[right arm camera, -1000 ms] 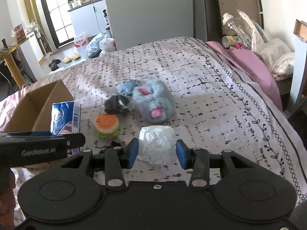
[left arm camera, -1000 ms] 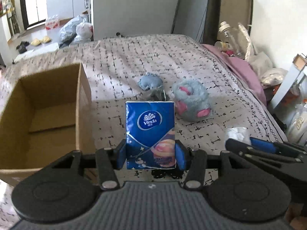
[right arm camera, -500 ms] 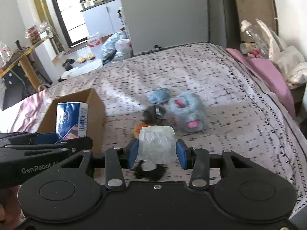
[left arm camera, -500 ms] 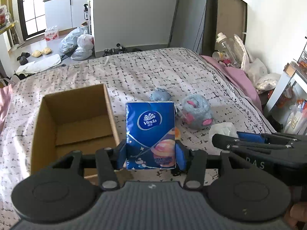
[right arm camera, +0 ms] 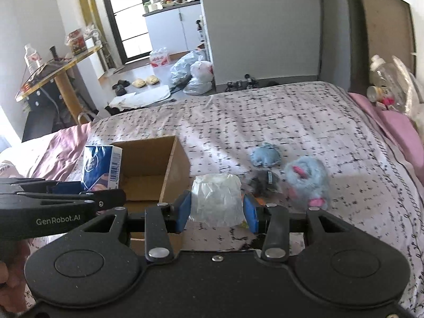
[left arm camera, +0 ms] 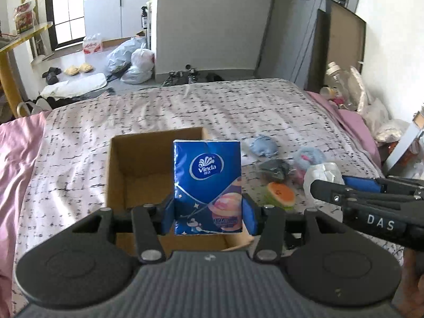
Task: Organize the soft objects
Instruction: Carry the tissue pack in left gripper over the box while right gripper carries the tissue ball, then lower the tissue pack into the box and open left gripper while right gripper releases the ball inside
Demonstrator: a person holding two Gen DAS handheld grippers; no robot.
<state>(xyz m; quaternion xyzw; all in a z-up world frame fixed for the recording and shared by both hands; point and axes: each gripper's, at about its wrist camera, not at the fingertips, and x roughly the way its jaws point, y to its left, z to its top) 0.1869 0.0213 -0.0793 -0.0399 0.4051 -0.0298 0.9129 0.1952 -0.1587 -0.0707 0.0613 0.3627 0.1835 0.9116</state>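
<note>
Blue pads of the left gripper (left arm camera: 208, 213) press on both sides of a blue tissue pack (left arm camera: 207, 185), which stands upright between them, above the open cardboard box (left arm camera: 137, 164) that sits on the bed (left arm camera: 212, 106). The right gripper (right arm camera: 216, 213) holds a white crumpled packet (right arm camera: 216, 201) between its pads, just to the right of the box. On the patterned bed cover, near the box, lie a fluffy blue plush toy (right arm camera: 307, 179), a small pale blue pouch (right arm camera: 265, 155), a dark bundle (right arm camera: 262, 182) and a burger-shaped toy (left arm camera: 281, 192).
</note>
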